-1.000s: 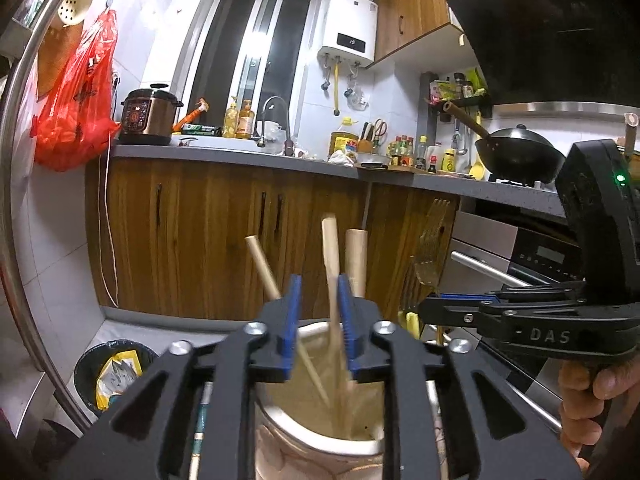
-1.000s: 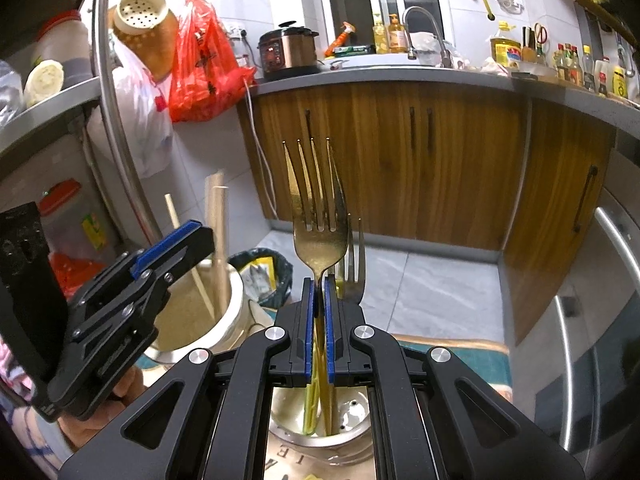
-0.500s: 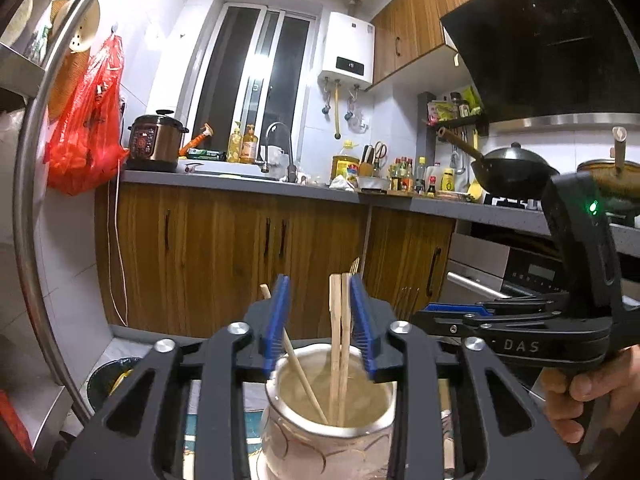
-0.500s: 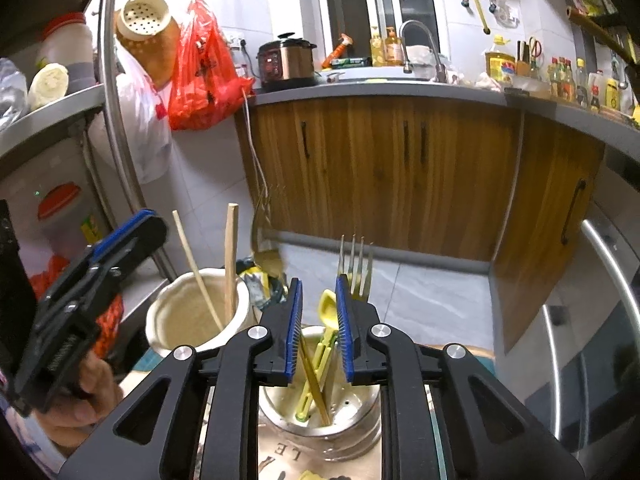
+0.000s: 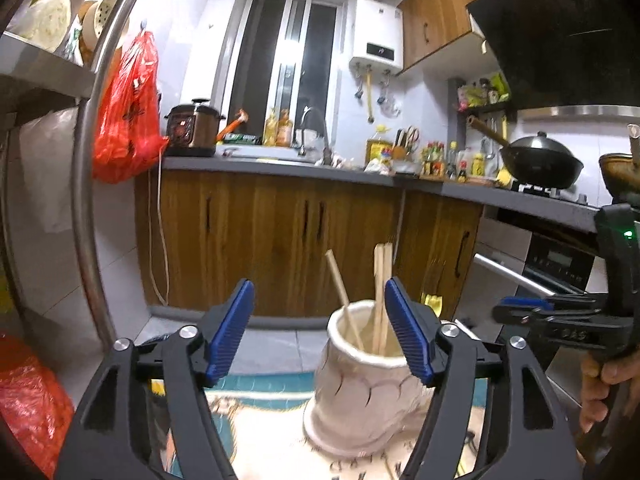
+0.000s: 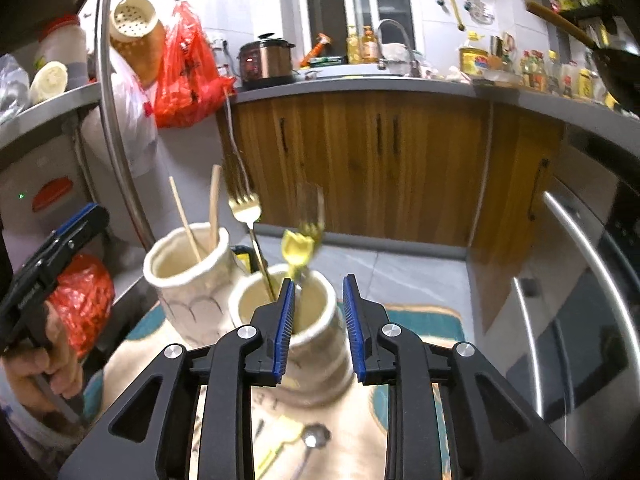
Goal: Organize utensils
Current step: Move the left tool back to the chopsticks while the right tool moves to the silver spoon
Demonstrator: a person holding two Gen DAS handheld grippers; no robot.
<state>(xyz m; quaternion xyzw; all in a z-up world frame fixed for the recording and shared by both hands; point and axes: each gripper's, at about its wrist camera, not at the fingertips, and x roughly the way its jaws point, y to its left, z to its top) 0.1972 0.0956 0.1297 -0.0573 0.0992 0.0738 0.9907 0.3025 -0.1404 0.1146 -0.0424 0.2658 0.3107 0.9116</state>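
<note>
Two pale ceramic jars stand side by side on a patterned mat (image 6: 416,316) with a teal border. The left gripper (image 5: 320,328) is held low in front of the left jar (image 5: 360,384), its blue-padded jaws spreading apart with nothing pinched between them; the jar sits off to the right of the gap, partly behind the right finger. Three wooden chopsticks (image 5: 380,296) stand in that jar, one leaning left and two close together and nearly upright. The right gripper (image 6: 318,328) hovers just over the right jar (image 6: 308,360), its jaws also opening, and no utensil is caught in them. That jar holds a gold fork (image 6: 244,208) on a thin handle leaning left, a second fork (image 6: 312,216) that is blurred, and a yellow spoon-like piece (image 6: 297,249) poking up between them. On the mat below the right gripper lie a small metal spoon (image 6: 314,438) and a yellowish utensil (image 6: 280,442), both blurred and partly hidden by the gripper's arms. A hand (image 6: 44,364) grips the left tool's handle at the lower left of the right-hand view. Behind everything runs a wooden cabinet front (image 5: 280,236) under a grey counter.
</note>
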